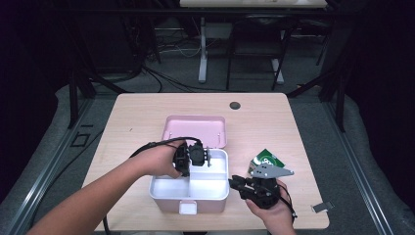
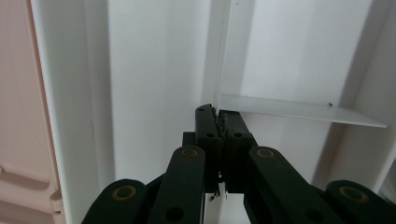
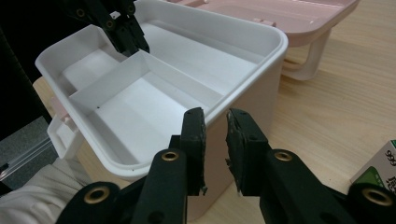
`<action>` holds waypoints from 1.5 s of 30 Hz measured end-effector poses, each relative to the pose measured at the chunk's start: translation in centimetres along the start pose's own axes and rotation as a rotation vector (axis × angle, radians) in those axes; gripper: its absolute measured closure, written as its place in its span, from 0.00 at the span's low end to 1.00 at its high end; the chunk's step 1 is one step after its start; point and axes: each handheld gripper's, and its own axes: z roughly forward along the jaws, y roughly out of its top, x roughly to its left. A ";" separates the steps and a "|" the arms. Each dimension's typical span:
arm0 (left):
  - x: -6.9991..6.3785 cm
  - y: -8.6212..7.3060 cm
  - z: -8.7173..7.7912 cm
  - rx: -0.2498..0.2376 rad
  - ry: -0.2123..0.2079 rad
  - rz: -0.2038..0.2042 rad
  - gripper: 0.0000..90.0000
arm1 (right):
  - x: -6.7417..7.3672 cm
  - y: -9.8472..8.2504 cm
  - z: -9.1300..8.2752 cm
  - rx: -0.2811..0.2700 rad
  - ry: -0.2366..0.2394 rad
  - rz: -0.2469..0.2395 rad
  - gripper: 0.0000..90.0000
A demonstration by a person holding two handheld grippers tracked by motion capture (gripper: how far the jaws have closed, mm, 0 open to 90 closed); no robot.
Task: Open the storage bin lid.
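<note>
A pink box (image 1: 169, 204) stands open on the table, its lid (image 1: 195, 129) folded back behind it. Inside sits a white tray (image 3: 116, 116) split by thin dividers (image 3: 182, 77). My left gripper (image 1: 195, 161) points down into the tray, and its jaws (image 2: 218, 116) are shut on the upright divider (image 2: 215, 70) where the cross wall meets it. The left gripper (image 3: 133, 44) also shows at the far corner of the tray. My right gripper (image 1: 235, 183) is at the box's right side; its jaws (image 3: 215, 119) straddle the rim (image 3: 261, 60), one inside and one outside, closed on it.
A green and white packet (image 1: 266, 159) lies on the table right of the box, by my right hand; its corner (image 3: 380, 170) shows beside the right jaw. A small dark disc (image 1: 235, 105) sits near the far edge, a small grey piece (image 1: 321, 207) at the front right corner.
</note>
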 end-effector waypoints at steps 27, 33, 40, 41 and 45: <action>0.1 0.3 0.9 0.013 -0.001 -0.004 0.92 | -0.2 -0.2 0.5 0.010 0.000 0.010 0.86; 0.4 0.1 0.9 0.001 -0.034 -0.007 0.95 | -0.3 -0.2 0.5 0.010 0.001 0.007 0.86; 0.3 0.1 0.9 -0.001 -0.028 0.017 0.98 | -0.3 -0.3 0.6 0.013 0.002 0.007 0.86; 0.3 0.1 0.9 -0.001 -0.030 0.028 0.98 | -0.3 -0.3 0.6 0.013 0.000 0.007 0.86; 0.4 0.1 0.8 0.002 -0.038 0.044 0.98 | -0.3 -0.3 0.6 0.013 -0.005 0.007 0.86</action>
